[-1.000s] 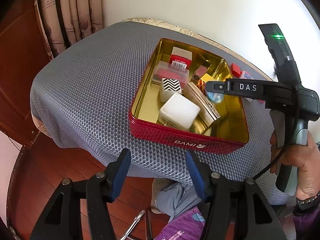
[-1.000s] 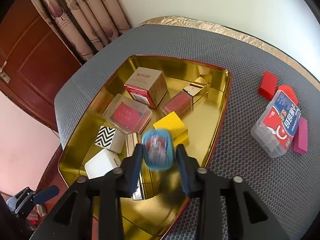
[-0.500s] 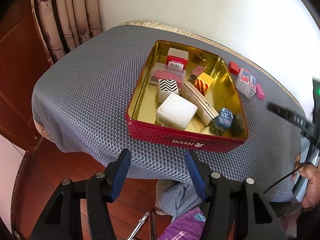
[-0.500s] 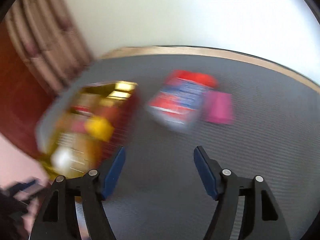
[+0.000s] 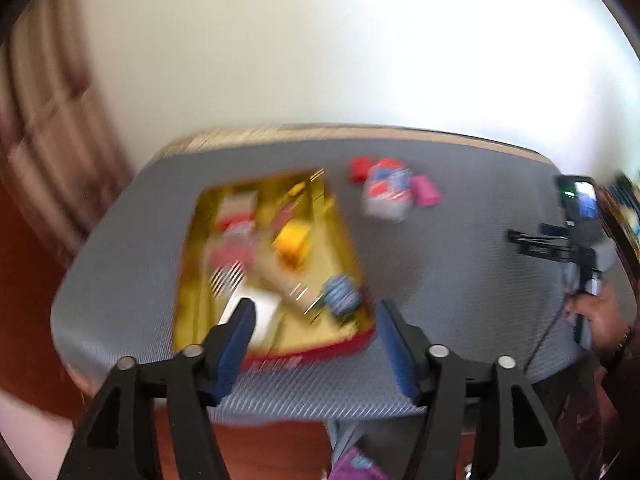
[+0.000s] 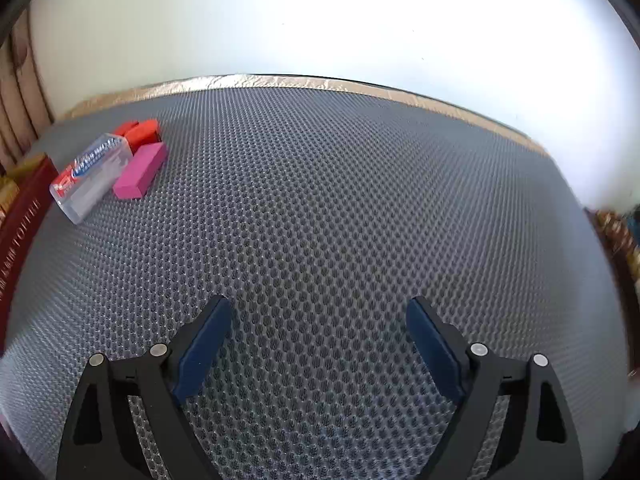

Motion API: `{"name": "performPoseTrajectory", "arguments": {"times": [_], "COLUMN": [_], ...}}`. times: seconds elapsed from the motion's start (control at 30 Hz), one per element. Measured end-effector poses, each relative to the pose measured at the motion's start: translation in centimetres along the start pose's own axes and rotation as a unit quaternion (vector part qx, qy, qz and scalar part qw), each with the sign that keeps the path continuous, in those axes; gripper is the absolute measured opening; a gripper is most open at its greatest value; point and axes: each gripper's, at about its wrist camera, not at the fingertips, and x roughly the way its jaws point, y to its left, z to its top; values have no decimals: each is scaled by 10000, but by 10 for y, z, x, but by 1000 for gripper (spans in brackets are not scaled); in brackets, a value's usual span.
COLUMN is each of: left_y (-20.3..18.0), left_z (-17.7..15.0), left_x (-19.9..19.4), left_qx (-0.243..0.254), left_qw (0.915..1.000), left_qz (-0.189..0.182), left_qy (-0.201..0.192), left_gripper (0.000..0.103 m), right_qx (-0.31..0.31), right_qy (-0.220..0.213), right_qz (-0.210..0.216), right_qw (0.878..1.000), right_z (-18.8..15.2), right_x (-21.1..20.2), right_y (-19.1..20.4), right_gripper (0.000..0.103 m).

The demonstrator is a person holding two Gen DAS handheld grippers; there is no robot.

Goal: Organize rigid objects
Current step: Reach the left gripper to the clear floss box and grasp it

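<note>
table cover point(image 6: 340, 208): grey honeycomb mesh cloth, matt | tin point(image 5: 192, 280): glossy gold metal | box point(image 6: 90, 174): clear plastic

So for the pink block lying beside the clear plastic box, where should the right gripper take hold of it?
Probably across the two long sides of the pink block, near its middle, coming down from above. It lies flat on the grey mat, but the clear plastic box sits close along one long side, so that pad has little room. The right gripper is empty, its jaws opening.
</note>
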Motion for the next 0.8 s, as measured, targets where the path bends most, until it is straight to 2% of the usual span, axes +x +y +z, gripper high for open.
{"name": "performPoseTrajectory", "arguments": {"times": [0.07, 0.17, 0.27, 0.43, 0.53, 0.67, 0.8], "left_y": [-14, -28, -40, -57, -64, -68, -68], "left_z": [20, 50, 80, 118, 126, 133, 141], "left_x": [6, 26, 61, 124, 146, 167, 193], "left_qx": [265, 429, 501, 693, 843, 961, 981], "left_qw": [9994, 9976, 9966, 9927, 9918, 9885, 9850], "left_qz": [-213, -546, -628, -766, -653, -724, -726], "left_qy": [-60, 51, 170, 619, 710, 912, 1222], "left_gripper": [73, 73, 73, 73, 73, 73, 73], "right_qx": [20, 9, 55, 279, 280, 281, 284], "right_qy": [-5, -11, -73, -130, -156, -186, -205], "right_qz": [53, 138, 327, 637, 770, 917, 995], "right_qw": [10000, 9999, 9994, 9975, 9965, 9952, 9944], "right_z": [0, 1, -2, -2, -3, -3, -6], "right_x": [1, 2, -2, -3, -5, -5, -14], "right_y": [-3, -5, -11, -27, -35, -41, -24], "right_gripper": [89, 91, 93, 94, 95, 96, 96]}}
